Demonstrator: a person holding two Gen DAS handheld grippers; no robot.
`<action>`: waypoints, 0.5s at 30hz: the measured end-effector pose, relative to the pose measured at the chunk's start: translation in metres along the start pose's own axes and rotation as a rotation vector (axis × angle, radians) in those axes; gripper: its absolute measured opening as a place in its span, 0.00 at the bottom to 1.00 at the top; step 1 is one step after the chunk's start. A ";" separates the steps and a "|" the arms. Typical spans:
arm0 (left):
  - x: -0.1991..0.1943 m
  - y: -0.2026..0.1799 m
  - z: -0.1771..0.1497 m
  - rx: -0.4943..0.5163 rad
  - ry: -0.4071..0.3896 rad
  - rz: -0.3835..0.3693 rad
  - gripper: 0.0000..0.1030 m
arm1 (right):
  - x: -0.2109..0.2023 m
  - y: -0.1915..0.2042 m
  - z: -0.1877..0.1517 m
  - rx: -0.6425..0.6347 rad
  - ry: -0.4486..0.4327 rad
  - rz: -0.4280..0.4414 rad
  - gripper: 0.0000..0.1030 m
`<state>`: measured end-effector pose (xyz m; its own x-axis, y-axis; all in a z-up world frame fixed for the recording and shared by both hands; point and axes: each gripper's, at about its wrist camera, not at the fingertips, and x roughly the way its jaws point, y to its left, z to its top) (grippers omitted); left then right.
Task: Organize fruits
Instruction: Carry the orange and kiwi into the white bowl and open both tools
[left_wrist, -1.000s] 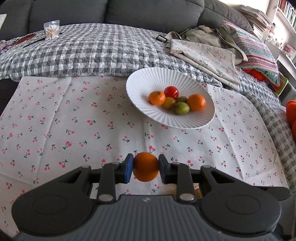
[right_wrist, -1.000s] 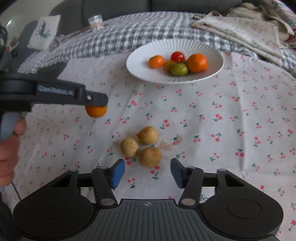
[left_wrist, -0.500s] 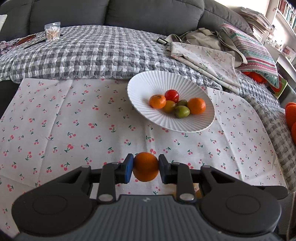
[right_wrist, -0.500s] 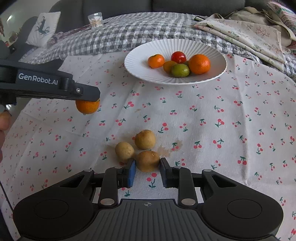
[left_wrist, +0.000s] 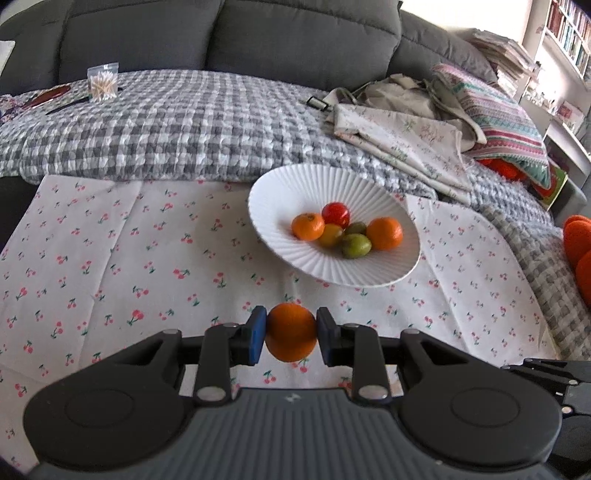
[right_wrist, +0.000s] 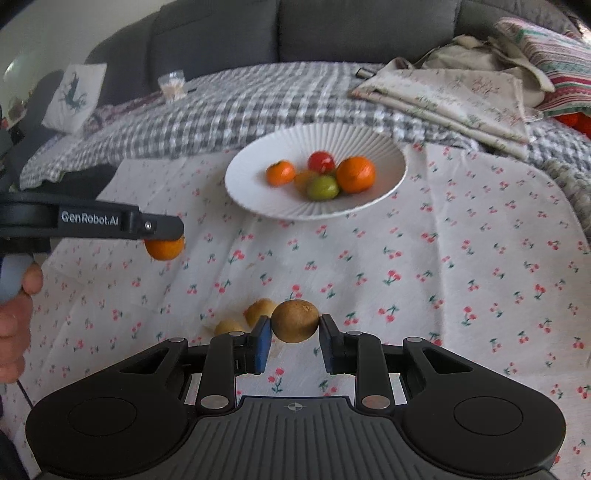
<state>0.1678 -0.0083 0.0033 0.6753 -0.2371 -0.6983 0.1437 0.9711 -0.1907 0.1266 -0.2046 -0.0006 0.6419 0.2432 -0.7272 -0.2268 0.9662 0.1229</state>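
Two claws clamped — orange (left_wrist: 291, 331), kiwi (right_wrist: 295, 321)

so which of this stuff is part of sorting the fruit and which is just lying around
Job: round orange mandarin in left gripper; brown fuzzy kiwi in right gripper; two kiwis on the cloth; white ribbed bowl.

Lying about: clear toothpick box; folded floral cloth; striped cushion.
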 end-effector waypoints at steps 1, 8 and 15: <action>0.000 -0.001 0.001 0.003 -0.009 -0.003 0.27 | -0.002 -0.001 0.001 0.003 -0.009 0.001 0.26; 0.003 -0.007 0.011 0.016 -0.066 0.000 0.26 | -0.008 -0.007 0.008 0.027 -0.051 -0.019 0.26; 0.008 -0.012 0.022 0.041 -0.107 -0.008 0.26 | -0.014 -0.016 0.019 0.059 -0.098 -0.044 0.26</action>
<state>0.1868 -0.0213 0.0152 0.7471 -0.2430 -0.6187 0.1776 0.9699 -0.1665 0.1352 -0.2218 0.0200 0.7194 0.2047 -0.6637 -0.1549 0.9788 0.1341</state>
